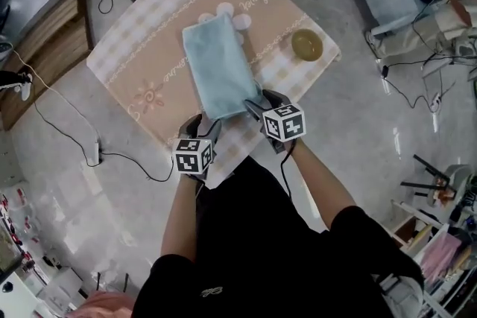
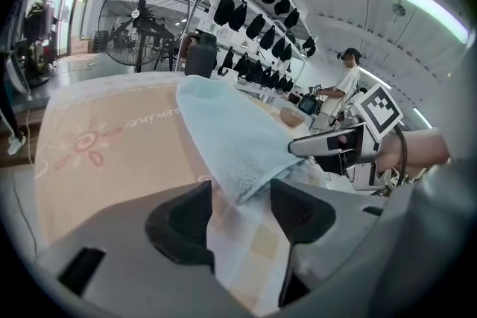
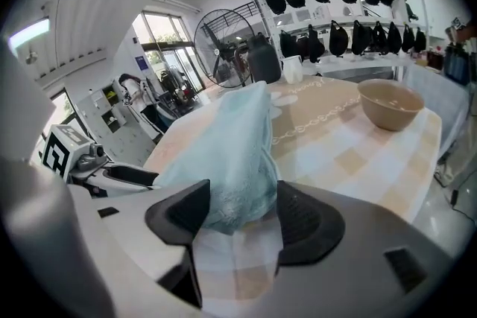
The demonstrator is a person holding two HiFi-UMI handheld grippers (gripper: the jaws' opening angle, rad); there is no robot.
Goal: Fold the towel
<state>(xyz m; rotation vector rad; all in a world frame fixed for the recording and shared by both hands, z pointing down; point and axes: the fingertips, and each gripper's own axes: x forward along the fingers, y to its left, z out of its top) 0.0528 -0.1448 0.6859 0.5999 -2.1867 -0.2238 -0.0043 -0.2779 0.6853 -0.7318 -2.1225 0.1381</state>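
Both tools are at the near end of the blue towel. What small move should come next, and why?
Probably close both tools. The left tool and the right tool each stand open with a near corner of the towel between the jaws, not yet pinched. The towel lies along the table, so a grip seems needed before folding.

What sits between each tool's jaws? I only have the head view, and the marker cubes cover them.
Observer: In the left gripper view, the left tool has its jaws apart. A near corner of the blue towel lies between them, not pinched.
Operator: And the right?
Observer: The right gripper view shows the right tool open too, around the towel's other near corner, with checked tablecloth visible in the gap below.
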